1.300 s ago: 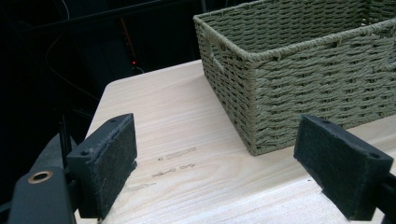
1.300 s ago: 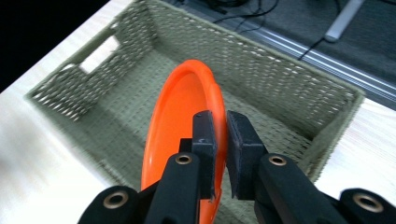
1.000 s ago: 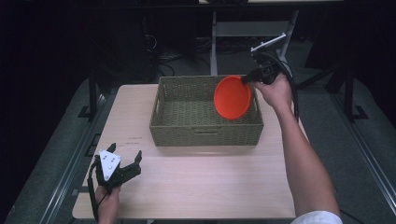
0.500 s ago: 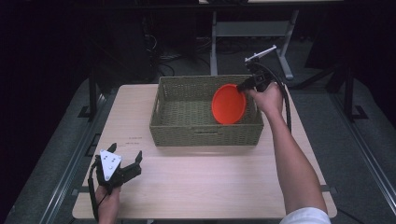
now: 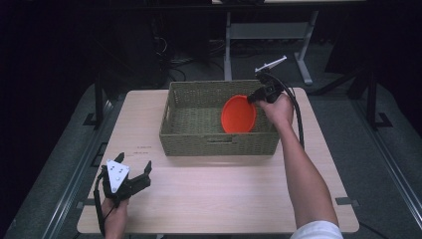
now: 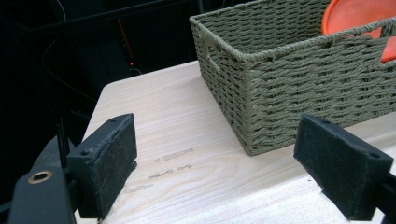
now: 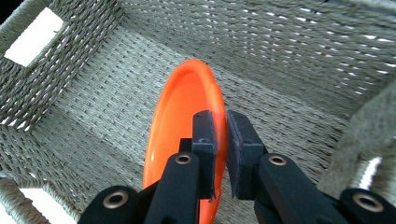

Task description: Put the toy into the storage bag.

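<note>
Right hand-held gripper [image 7: 219, 154] pinching the orange plate's [image 5: 238, 114] rim, plate on edge inside the woven basket [image 5: 189, 134] at three o'clock; left hand-held gripper [image 5: 130, 178] spread wide over the counter [image 5: 224, 194] at seven o'clock

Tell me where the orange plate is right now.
In the high view the orange plate stands on edge inside the right half of the woven basket, its rim pinched by the right gripper.

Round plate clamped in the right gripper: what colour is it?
Orange, a plain round plate; the right gripper view shows it best.
</note>
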